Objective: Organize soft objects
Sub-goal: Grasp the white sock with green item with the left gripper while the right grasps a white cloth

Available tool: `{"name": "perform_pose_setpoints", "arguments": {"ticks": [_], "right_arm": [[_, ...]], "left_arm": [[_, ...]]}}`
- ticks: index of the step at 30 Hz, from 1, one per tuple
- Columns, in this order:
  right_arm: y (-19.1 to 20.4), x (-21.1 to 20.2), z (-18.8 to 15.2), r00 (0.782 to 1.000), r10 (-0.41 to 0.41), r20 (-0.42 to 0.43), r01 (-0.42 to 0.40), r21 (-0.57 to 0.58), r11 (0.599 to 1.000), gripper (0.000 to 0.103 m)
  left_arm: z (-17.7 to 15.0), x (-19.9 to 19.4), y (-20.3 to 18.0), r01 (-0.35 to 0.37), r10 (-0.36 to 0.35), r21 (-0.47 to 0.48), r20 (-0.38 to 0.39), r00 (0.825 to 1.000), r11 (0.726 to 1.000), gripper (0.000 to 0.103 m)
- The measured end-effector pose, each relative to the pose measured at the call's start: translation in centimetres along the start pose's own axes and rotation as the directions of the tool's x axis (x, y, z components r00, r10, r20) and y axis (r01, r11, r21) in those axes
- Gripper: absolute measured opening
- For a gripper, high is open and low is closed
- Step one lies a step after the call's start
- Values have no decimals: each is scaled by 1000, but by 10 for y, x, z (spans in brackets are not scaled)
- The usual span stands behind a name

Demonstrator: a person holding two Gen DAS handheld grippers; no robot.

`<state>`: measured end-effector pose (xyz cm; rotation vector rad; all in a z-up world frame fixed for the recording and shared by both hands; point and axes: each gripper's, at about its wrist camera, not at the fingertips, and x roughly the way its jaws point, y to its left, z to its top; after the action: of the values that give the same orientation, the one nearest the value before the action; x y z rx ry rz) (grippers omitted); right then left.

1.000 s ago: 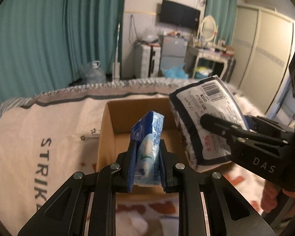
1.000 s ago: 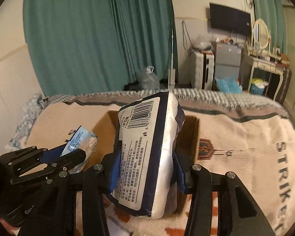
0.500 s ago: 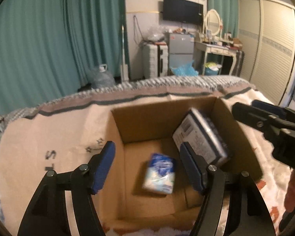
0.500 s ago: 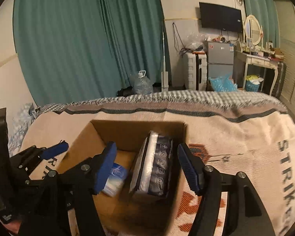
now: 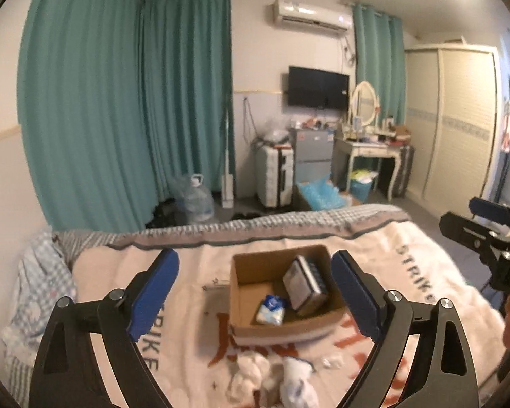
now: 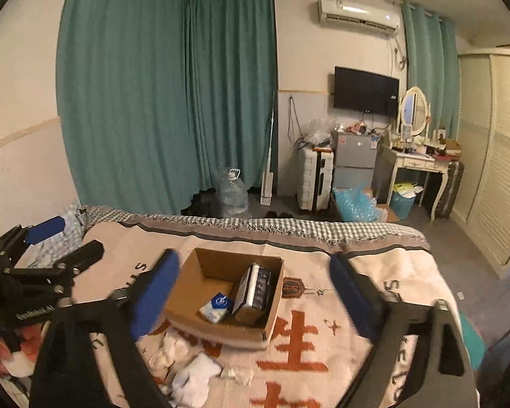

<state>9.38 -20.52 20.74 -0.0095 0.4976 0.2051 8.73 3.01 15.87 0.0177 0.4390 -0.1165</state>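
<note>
White soft items (image 5: 272, 379) at bottom edge blurred, partly behind gripper frame.

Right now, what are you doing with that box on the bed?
A person is tidying soft things into the cardboard box on the blanket. A small blue tissue pack and a bigger dark pack lie inside it. The left gripper and right gripper are both opening with nothing between their fingers. White socks lie on the blanket in front of the box.
</note>
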Motion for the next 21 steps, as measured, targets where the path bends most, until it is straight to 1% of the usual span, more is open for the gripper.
{"name": "perform_pose_setpoints", "arguments": {"ticks": [2, 3, 5, 7, 9, 10, 13, 15, 18, 20, 21], "right_arm": [[5, -25, -7, 1000, -1, 9, 1, 0, 1000, 98], [7, -33, -11, 1000, 3, 3, -3, 0, 1000, 98], [13, -47, -25, 1000, 16, -19, -16, 0, 1000, 98], [15, -54, -38, 999, 19, -32, -20, -4, 1000, 98], [20, -56, -57, 998, 21, -54, -22, -11, 1000, 98], [22, -54, -68, 997, 24, -69, -25, -16, 1000, 98], [34, -37, -107, 990, 38, -133, -44, -42, 998, 98], [45, -16, -136, 982, 34, -184, -46, -65, 997, 98], [57, 19, -178, 966, 28, -258, -53, -88, 995, 98], [64, 40, -206, 954, 34, -296, -64, -92, 994, 98], [67, 49, -218, 949, 36, -314, -66, -87, 994, 98]], "left_arm": [[-5, -15, 2, -6, 6, 3, 3, 1000, 1000, 92], [-11, -25, 4, -8, 8, 6, 2, 1000, 1000, 92], [-19, -31, 5, -10, 10, 5, -7, 1000, 1000, 92], [-35, -35, 7, -22, 23, 9, -15, 1000, 1000, 92], [-59, -37, 11, -50, 50, 2, -24, 998, 999, 92], [-70, -37, 13, -53, 53, -4, -34, 998, 999, 92], [-106, -26, 16, -71, 69, -14, -83, 994, 997, 92], [-133, -13, 18, -93, 88, -31, -128, 988, 995, 92], [-170, 5, 20, -98, 86, -54, -190, 978, 994, 92], [-197, 24, 19, -123, 110, -44, -236, 965, 991, 92], [-206, 30, 16, -155, 146, -18, -249, 958, 988, 92]]}}
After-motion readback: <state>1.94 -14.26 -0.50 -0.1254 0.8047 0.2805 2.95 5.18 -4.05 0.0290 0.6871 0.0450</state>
